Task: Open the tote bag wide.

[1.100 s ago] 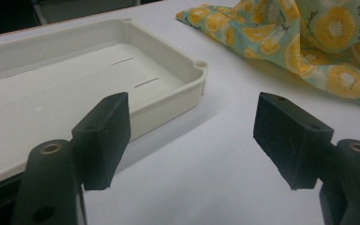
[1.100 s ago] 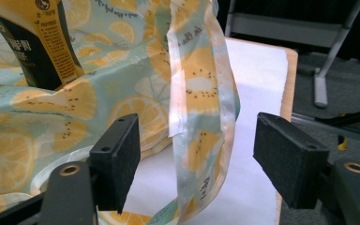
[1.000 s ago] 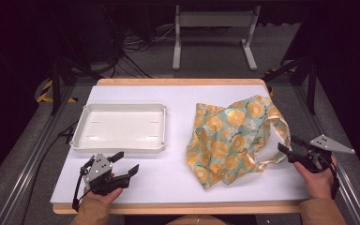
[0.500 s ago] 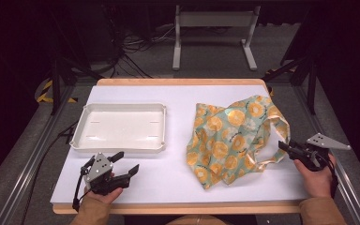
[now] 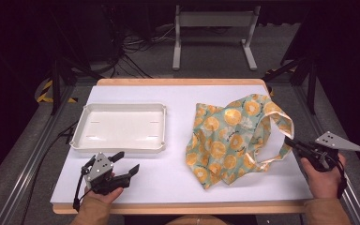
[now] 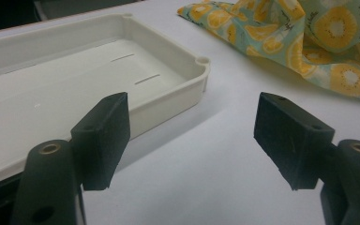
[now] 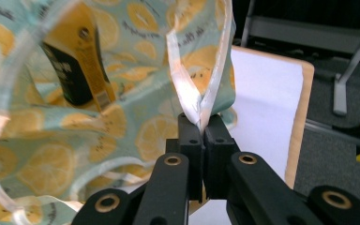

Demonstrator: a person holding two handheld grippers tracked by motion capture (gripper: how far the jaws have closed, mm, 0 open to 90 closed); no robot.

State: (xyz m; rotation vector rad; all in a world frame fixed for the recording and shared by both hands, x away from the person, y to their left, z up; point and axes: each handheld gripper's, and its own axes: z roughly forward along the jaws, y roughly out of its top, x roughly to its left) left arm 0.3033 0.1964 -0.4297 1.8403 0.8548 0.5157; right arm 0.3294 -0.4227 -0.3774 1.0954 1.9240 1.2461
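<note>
Right gripper (image 7: pixel 200 123): jaws have just been closing, now pinched on the strap (image 7: pixel 194 101) of the fruit-print bag (image 5: pixel 229 136), which lies on the right half of the counter (image 5: pixel 168 178). Left gripper (image 5: pixel 122 165): jaws wide apart, nothing held, parked just in front of the white tray (image 5: pixel 79 136).

Bare table between left gripper (image 5: pixel 123 163) and bag (image 5: pixel 225 136); tray (image 5: pixel 82 133) blocks just ahead-left of it.
</note>
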